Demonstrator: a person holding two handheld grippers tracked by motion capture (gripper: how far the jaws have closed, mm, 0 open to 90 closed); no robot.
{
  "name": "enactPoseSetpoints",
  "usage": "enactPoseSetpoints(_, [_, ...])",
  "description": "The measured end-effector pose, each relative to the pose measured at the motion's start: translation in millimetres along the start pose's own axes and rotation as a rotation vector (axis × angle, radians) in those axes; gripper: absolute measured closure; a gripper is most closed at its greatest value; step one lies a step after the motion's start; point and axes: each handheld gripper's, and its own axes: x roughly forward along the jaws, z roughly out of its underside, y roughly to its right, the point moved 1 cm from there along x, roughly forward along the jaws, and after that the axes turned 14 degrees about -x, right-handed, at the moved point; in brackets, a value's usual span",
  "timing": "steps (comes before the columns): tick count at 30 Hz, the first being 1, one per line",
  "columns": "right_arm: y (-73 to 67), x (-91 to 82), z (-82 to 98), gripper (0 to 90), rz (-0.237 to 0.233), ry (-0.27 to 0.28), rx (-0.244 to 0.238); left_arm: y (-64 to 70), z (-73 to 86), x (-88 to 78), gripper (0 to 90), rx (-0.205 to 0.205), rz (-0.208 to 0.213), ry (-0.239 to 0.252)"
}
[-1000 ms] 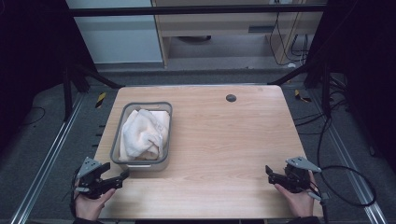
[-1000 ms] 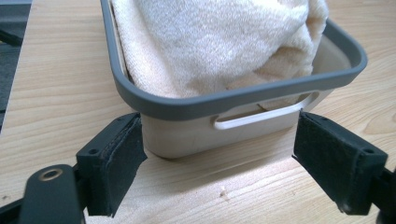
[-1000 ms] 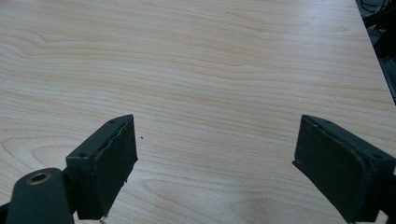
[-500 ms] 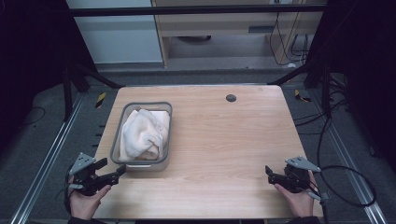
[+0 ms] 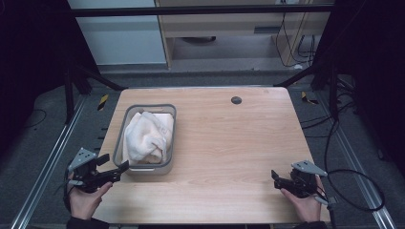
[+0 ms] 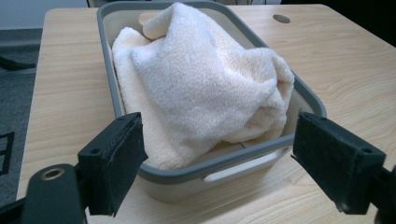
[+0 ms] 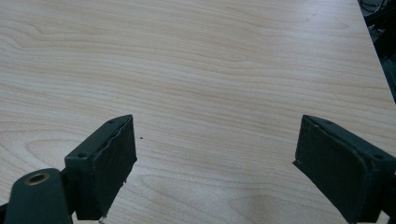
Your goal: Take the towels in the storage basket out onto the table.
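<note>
A grey plastic tub [image 5: 168, 138] [image 6: 308, 95] stands on the left half of the wooden table [image 5: 229, 143]. A crumpled cream towel [image 5: 145, 136] [image 6: 201, 79] fills it and rises above the rim. My left gripper [image 5: 117, 169] [image 6: 233, 168] is open near the table's front left corner, its jaws pointing at the tub's near end, one jaw to each side of that end wall. My right gripper [image 5: 275, 177] [image 7: 215, 172] is open low over bare wood at the front right corner, nothing between its jaws.
A small dark round hole [image 5: 236, 99] [image 6: 281, 18] sits in the tabletop near the far edge. Metal frame rails [image 5: 57, 157] run along the floor to the left, cables [image 5: 353, 186] lie to the right. A cabinet [image 5: 229, 28] stands beyond the table.
My left gripper has drifted left and a little back toward the table's front left corner, still aimed at the tub. My right gripper has stayed in place.
</note>
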Motion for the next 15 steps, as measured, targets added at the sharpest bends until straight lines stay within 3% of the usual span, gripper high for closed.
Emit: enactPoseSetpoints(15, [0.6,0.1,0.7,12.3,0.001,0.000,-0.004,5.7,-22.6,-0.5,16.5,0.004,0.015,0.010])
